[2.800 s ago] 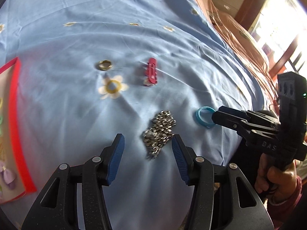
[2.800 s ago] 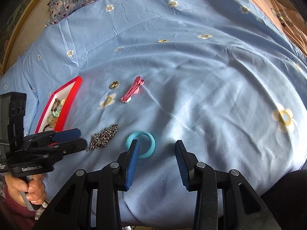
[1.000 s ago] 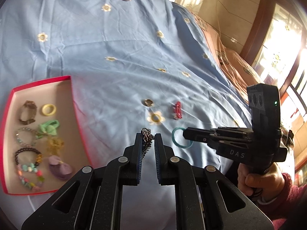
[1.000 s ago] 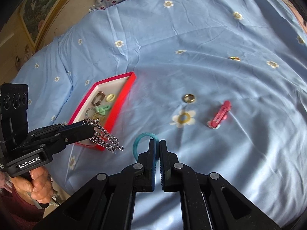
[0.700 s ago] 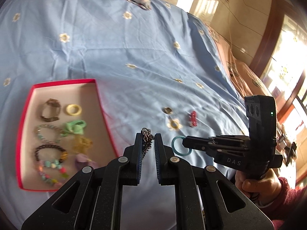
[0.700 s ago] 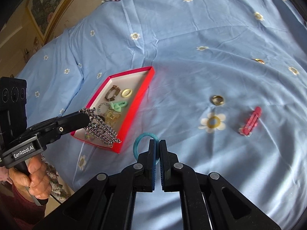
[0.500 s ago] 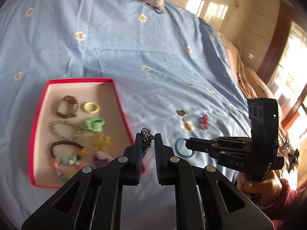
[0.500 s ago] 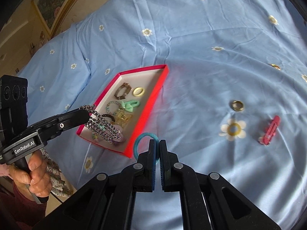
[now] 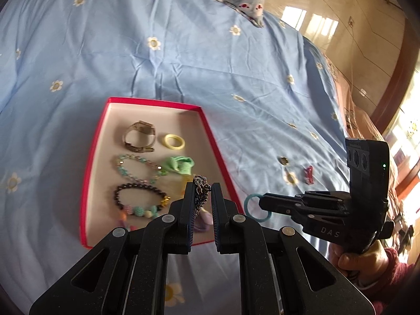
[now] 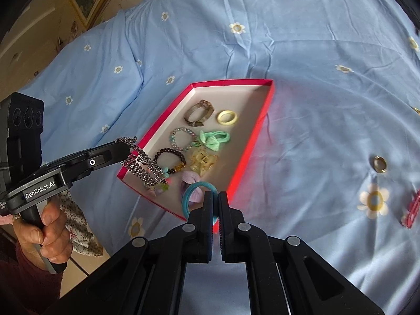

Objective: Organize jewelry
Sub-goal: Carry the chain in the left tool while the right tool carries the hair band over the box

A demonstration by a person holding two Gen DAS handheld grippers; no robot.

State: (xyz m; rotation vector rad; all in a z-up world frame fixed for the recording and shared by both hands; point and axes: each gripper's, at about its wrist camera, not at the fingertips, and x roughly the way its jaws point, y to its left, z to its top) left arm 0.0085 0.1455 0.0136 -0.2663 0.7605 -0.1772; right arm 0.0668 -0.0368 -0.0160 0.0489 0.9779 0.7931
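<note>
Left and right wrist views over a blue flowered bedsheet (image 9: pixel 183 60). We held the left gripper (image 9: pixel 201 197) above the near edge of a red-rimmed tray (image 9: pixel 207 128), its jaws closed on a silver chain (image 9: pixel 200 191); in the right wrist view the chain (image 10: pixel 143 164) hung in loops from the fingertips over the tray's near corner. We held the right gripper (image 10: pixel 215 204) just outside the tray's near rim (image 10: pixel 258 134), its jaws pressed together on a teal ring (image 10: pixel 193 193), most of which projected to the left of the fingers. From the left wrist view the ring (image 9: pixel 256 207) stood clear of the tray, beyond its right wall.

Inside the tray lay a wristwatch (image 9: pixel 139 136), a pale yellow ring (image 9: pixel 174 141), a turquoise bead bracelet (image 9: pixel 139 168), a green fabric bow (image 9: pixel 178 164), a dark bead bracelet (image 9: pixel 139 197), an amber hair clip (image 10: pixel 203 161) and a lilac bow (image 10: pixel 193 179).

On the sheet to the right of the tray, well apart from it, lay a gold ring (image 10: pixel 380 164) and a red hair clip (image 10: pixel 412 210), with a printed daisy between them.
</note>
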